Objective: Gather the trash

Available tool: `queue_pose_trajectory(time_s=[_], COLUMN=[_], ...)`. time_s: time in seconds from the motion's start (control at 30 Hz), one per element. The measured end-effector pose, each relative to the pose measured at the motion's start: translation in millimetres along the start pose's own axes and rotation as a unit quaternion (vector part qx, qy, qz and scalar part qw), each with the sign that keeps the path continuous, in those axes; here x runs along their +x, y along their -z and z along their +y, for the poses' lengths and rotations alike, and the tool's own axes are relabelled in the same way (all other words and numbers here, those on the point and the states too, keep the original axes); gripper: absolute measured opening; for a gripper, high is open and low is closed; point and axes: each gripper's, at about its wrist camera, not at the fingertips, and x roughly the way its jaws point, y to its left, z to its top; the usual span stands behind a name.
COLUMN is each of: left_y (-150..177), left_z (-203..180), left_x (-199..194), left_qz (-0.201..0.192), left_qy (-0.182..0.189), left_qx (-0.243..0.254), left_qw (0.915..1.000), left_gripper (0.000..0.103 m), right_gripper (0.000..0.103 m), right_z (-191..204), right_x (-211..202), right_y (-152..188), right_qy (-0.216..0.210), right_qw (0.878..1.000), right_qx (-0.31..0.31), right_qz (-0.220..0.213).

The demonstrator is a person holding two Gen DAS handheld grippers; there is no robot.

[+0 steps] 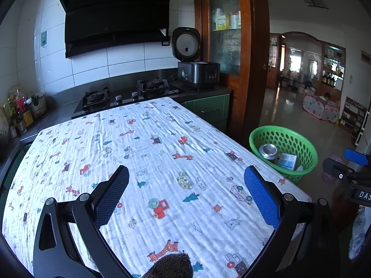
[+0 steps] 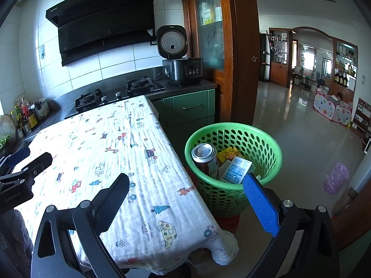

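A crinkled cotton cloth (image 1: 150, 162) printed with little cars and giraffes covers the table. Beside its corner stands a round green plastic basket (image 2: 266, 148) with holes, holding a metal can (image 2: 204, 155) and cardboard cartons (image 2: 236, 169). The left gripper (image 1: 186, 185) hovers over the cloth, jaws wide apart and empty; the right gripper (image 2: 185, 197) hangs at the table's edge, jaws likewise spread.

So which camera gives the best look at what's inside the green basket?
The right wrist view: it looks down into the green basket, showing the can, a yellow packet and a white carton. The left wrist view catches it farther off, showing only the can and carton.
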Motion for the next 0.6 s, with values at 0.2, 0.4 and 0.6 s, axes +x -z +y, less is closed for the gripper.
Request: queue_pose_trajectory(time_s=[0.2,0.4,0.6], left_y=[1.3,1.7,1.9], left_z=[-1.1,-1.4,-1.3], left_x=[1.2,1.4,1.9], left_qz=[0.001,0.002,0.002], left_qy=[0.002,0.002,0.002], left_qx=[0.002,0.003,0.002], left_qw=[1.0000,1.0000,1.0000], left_gripper=[0.098,0.098,0.098], right_gripper=[0.095,0.095,0.095], right_z=[-0.2,-0.3,-1.1], right_x=[0.7,0.9,3.0], right_y=[1.0,2.0,3.1], right_qy=[0.000,0.001,0.001], right_qw=[1.000,1.000,1.000], right_qx=[-0.001,-0.001,-0.001], right_qz=[0.000,0.001,0.003])
